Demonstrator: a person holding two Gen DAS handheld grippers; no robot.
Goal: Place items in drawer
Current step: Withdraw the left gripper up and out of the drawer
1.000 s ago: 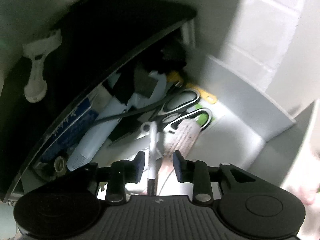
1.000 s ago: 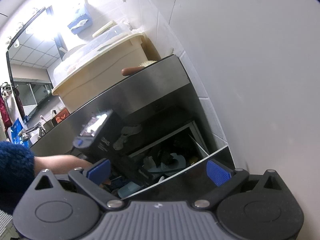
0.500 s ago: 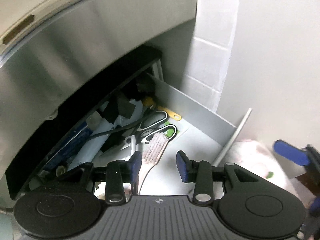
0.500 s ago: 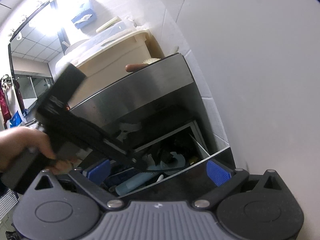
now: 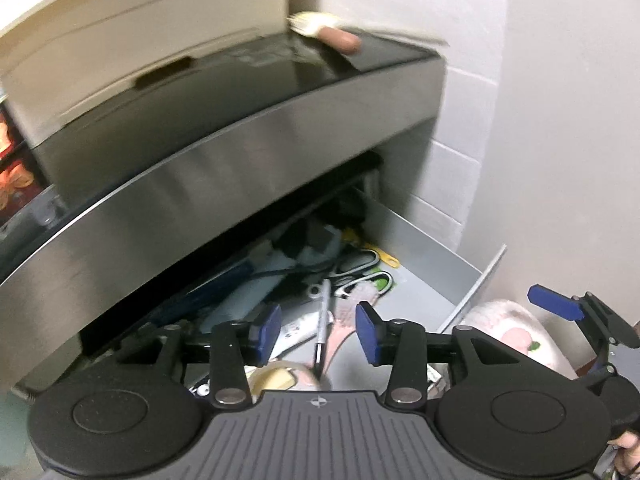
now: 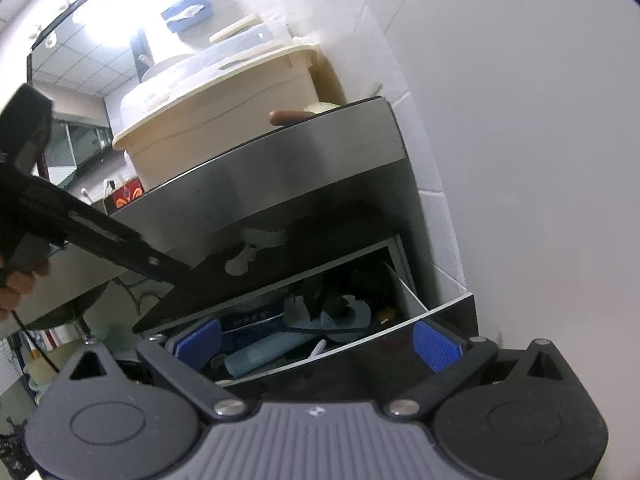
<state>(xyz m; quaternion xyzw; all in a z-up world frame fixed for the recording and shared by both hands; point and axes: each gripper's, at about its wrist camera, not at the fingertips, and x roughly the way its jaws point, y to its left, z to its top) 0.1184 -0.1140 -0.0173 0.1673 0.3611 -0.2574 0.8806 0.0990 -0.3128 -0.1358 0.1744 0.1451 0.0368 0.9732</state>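
Under the steel surface (image 5: 224,184), the drawer (image 5: 420,248) is pulled out. Only the left view shows one pink toothbrush (image 5: 352,316) and one pair of scissors (image 5: 364,268) inside. The left gripper (image 5: 316,326) is open and empty. The right gripper (image 6: 316,340) gapes wide, empty too. Any writing is too blurry to read.

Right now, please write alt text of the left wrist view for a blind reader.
The open left claw hovers above an open drawer cluttered with a pink toothbrush, scissors and a pen. A steel counter overhangs the drawer.
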